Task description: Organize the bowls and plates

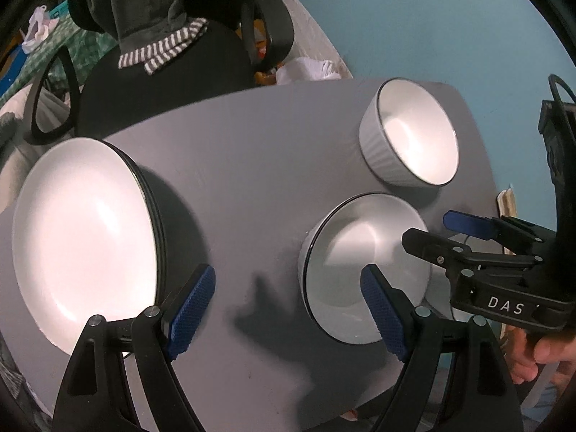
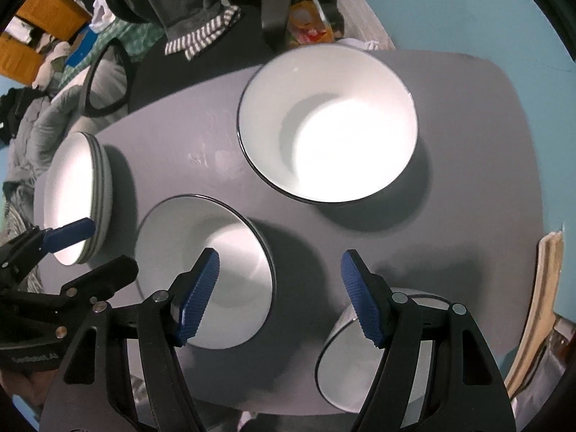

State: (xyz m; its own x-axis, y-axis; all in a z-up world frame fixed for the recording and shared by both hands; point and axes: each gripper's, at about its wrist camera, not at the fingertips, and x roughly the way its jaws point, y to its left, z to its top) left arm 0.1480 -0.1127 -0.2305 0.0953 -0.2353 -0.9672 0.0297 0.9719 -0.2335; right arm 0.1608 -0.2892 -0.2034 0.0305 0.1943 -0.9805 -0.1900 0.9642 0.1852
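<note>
A stack of white plates (image 1: pixel 82 237) with dark rims sits at the table's left; it also shows in the right wrist view (image 2: pixel 75 194). A white bowl (image 1: pixel 410 133) stands at the far right of the table (image 1: pixel 252 165), seen large in the right wrist view (image 2: pixel 327 126). A second bowl (image 1: pixel 363 270) sits nearer (image 2: pixel 205 273). A third bowl (image 2: pixel 374 356) lies at the near edge under the right gripper. My left gripper (image 1: pixel 288 313) is open and empty above the table between plates and near bowl. My right gripper (image 2: pixel 280 295) is open and empty; it shows in the left wrist view (image 1: pixel 432 230).
A black office chair (image 1: pixel 162 82) with a grey garment and striped cloth stands behind the grey table (image 2: pixel 468 144). Clutter and boxes (image 2: pixel 39 36) lie at the far left. A wooden board (image 2: pixel 540 306) leans at the table's right edge. A teal wall (image 1: pixel 432 18) is behind.
</note>
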